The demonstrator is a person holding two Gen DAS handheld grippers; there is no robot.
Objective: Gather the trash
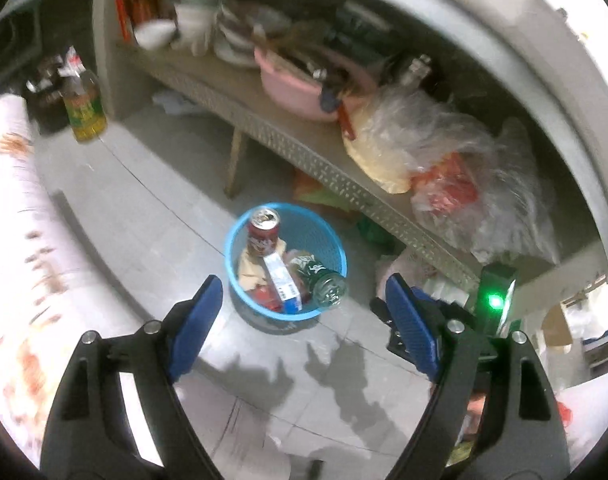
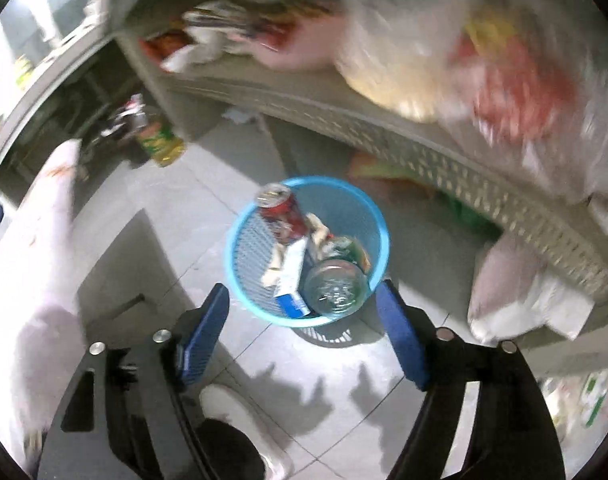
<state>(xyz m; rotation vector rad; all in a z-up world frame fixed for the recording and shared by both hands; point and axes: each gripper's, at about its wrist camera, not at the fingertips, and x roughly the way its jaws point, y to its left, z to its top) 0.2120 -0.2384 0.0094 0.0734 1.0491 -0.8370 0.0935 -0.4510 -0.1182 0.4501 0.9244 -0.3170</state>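
Blue mesh plastic waste basket (image 2: 239,256) on pale floor tiles already holds a red drink can (image 2: 281,210), a green glass bottle (image 2: 336,284) and a white-and-blue carton (image 2: 291,284); both the left gripper (image 1: 299,316) and the right gripper (image 2: 304,316) hang released and empty above it, so any next piece of trash is best dropped from directly over the rim.

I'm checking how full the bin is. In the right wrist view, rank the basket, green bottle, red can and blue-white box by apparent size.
1. Basket
2. Green bottle, enlarged by nearness since its base faces the camera
3. Red can and box: too alike, partly hidden, unranked
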